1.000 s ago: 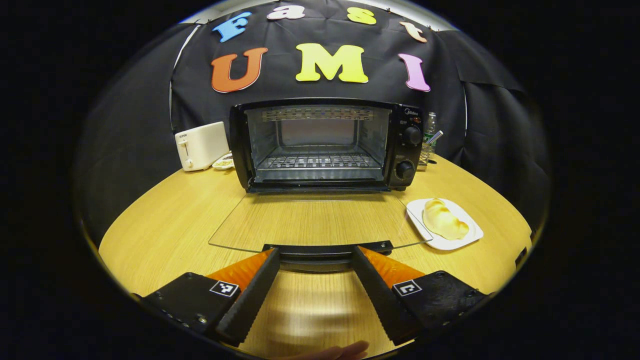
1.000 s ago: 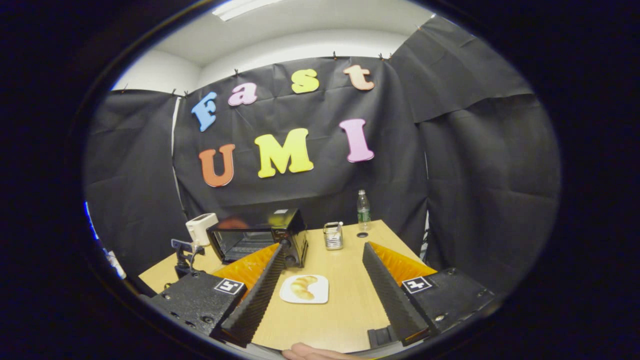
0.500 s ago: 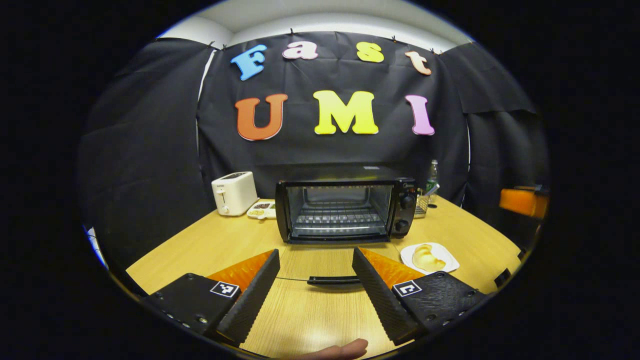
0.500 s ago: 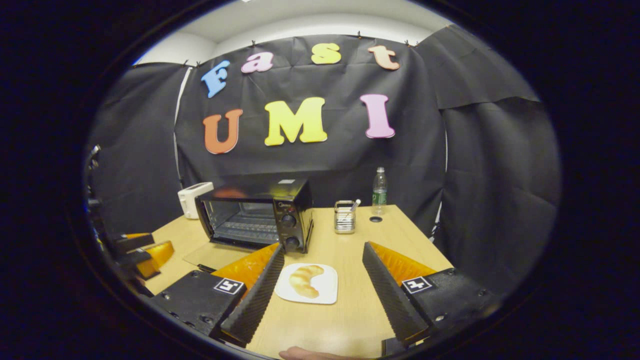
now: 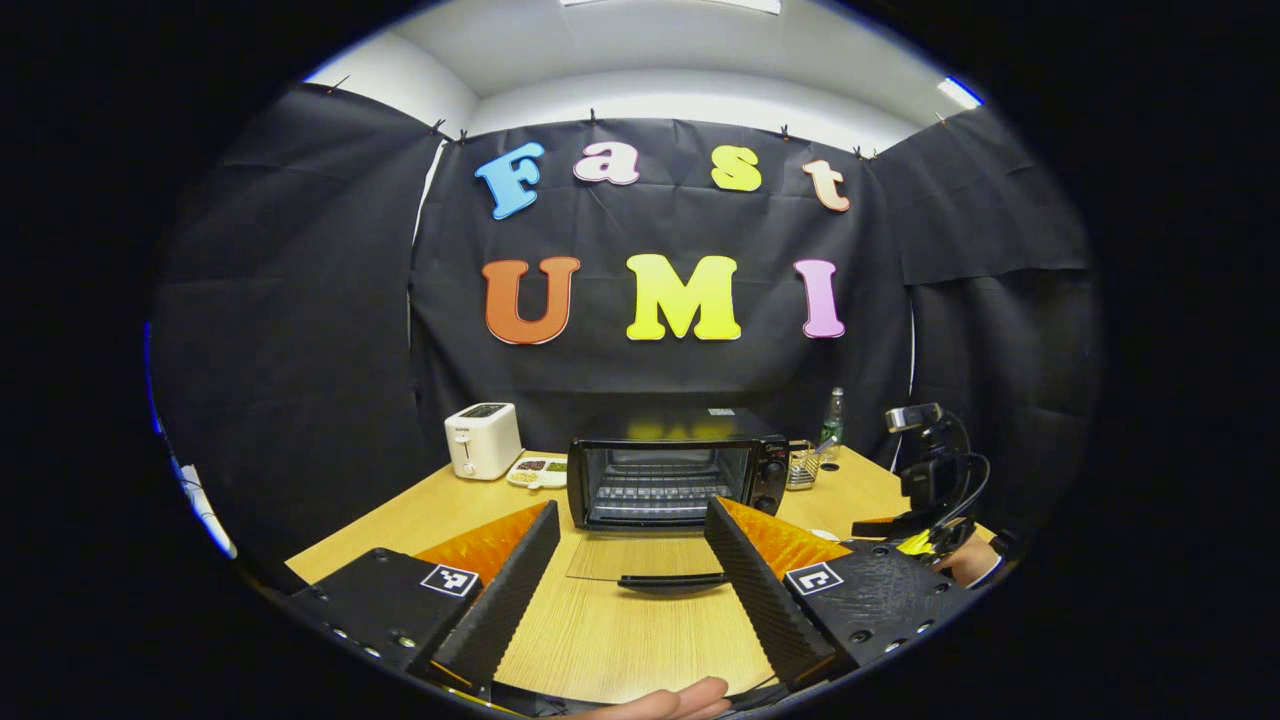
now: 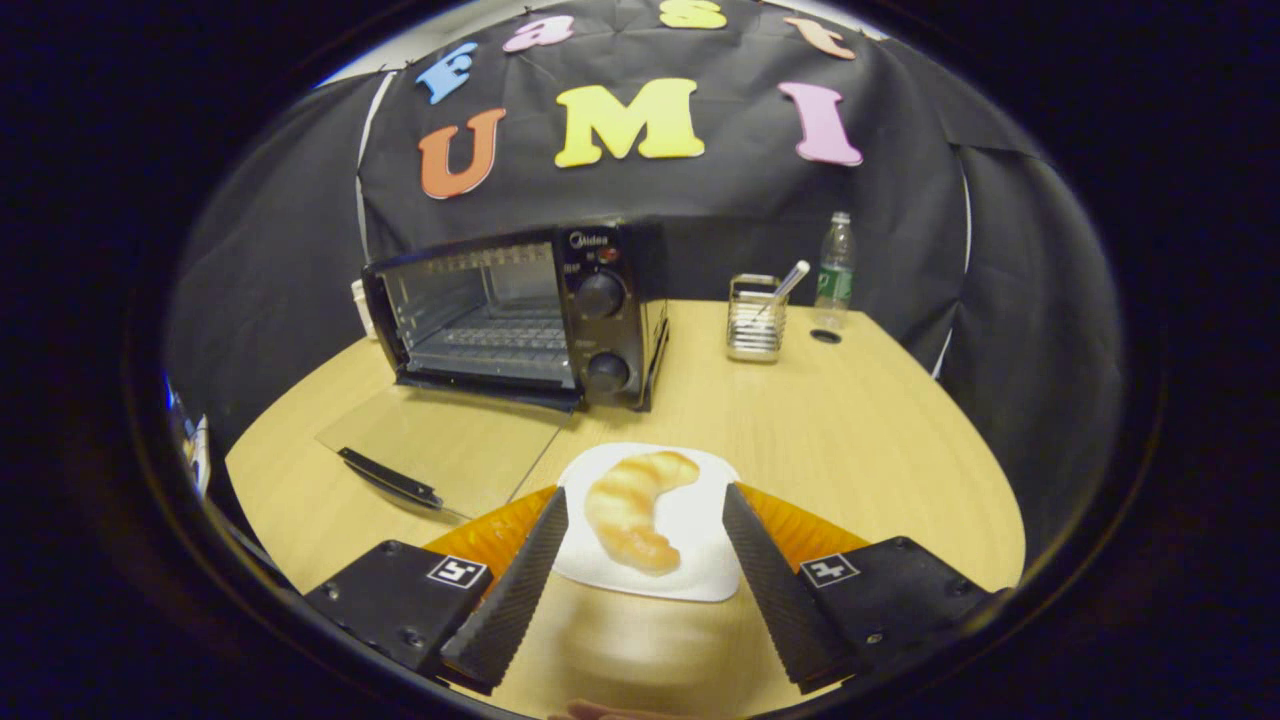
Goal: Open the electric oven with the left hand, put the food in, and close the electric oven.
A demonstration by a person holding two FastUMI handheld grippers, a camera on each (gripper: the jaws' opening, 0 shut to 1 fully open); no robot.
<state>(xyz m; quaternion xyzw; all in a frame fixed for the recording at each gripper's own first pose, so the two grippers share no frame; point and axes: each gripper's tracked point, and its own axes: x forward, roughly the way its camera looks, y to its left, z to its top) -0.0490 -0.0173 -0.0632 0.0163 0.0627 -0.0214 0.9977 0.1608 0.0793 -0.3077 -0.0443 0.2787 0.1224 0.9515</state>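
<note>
The black electric oven (image 5: 665, 480) stands at the back of the wooden table, its glass door (image 5: 640, 555) lying flat and open, the wire rack inside bare. My left gripper (image 5: 630, 512) is open and held well back from the door handle (image 5: 670, 580), with nothing between its fingers. In the right gripper view the oven (image 6: 520, 310) is at the left. A croissant (image 6: 630, 505) lies on a white plate (image 6: 690, 575) in front of it. My right gripper (image 6: 645, 493) is open, one finger on each side of the croissant.
A white toaster (image 5: 483, 440) and a small dish of food (image 5: 537, 470) sit left of the oven. A wire holder (image 6: 755, 320) and a water bottle (image 6: 835, 270) stand to its right at the back. The table edge (image 6: 300, 540) is close on the left.
My left gripper has drawn back and up from the open door's handle. My right gripper has moved forward and down to the plate, and its fingers now flank the croissant.
</note>
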